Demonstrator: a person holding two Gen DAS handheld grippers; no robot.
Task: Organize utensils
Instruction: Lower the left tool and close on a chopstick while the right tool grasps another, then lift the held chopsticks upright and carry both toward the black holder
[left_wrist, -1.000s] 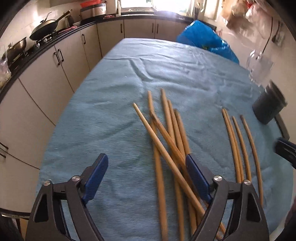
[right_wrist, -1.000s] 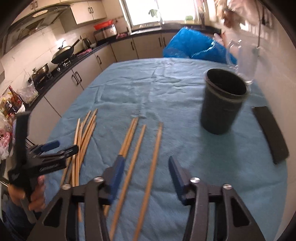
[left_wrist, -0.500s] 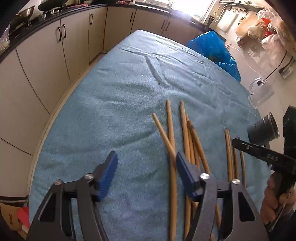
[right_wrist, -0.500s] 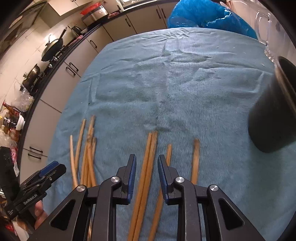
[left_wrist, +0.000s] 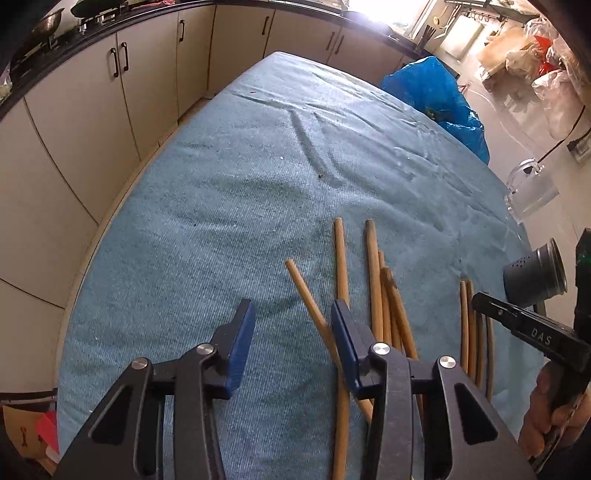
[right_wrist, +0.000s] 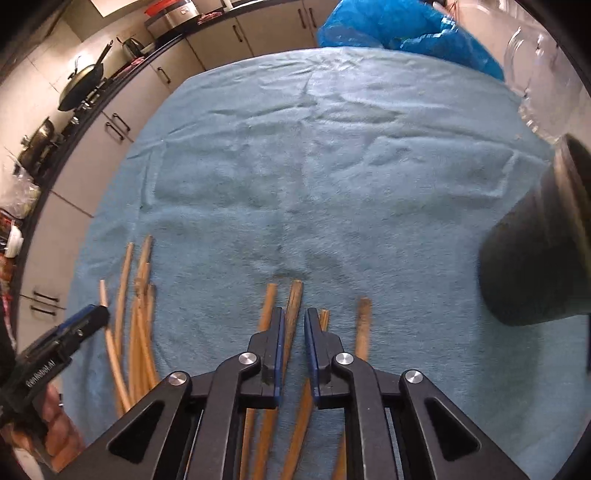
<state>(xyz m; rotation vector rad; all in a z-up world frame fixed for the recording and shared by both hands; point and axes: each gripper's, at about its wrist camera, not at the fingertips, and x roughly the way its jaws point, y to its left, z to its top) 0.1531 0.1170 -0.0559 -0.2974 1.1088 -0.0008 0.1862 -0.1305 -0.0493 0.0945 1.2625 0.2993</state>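
Several wooden chopsticks lie on a blue towel-covered table (left_wrist: 258, 192). A crossed pile (left_wrist: 373, 280) lies just right of my open left gripper (left_wrist: 291, 343), whose right pad overlaps one stick. A second group (right_wrist: 291, 310) lies under my right gripper (right_wrist: 293, 350), whose jaws are nearly closed around one chopstick; whether they pinch it I cannot tell. The dark holder cup (right_wrist: 539, 251) stands at the right, and also shows in the left wrist view (left_wrist: 535, 275). The left gripper shows in the right wrist view (right_wrist: 62, 343).
A blue plastic bag (left_wrist: 436, 99) sits at the table's far end. A clear jug (left_wrist: 528, 188) stands near the right edge beyond the cup. Kitchen cabinets (left_wrist: 92, 110) run along the left, with pans (right_wrist: 79, 86) on the counter.
My right gripper has lowered onto the right group of chopsticks and narrowed its jaws from wide open to nearly closed. My left gripper has narrowed and shifted closer to the crossed pile.
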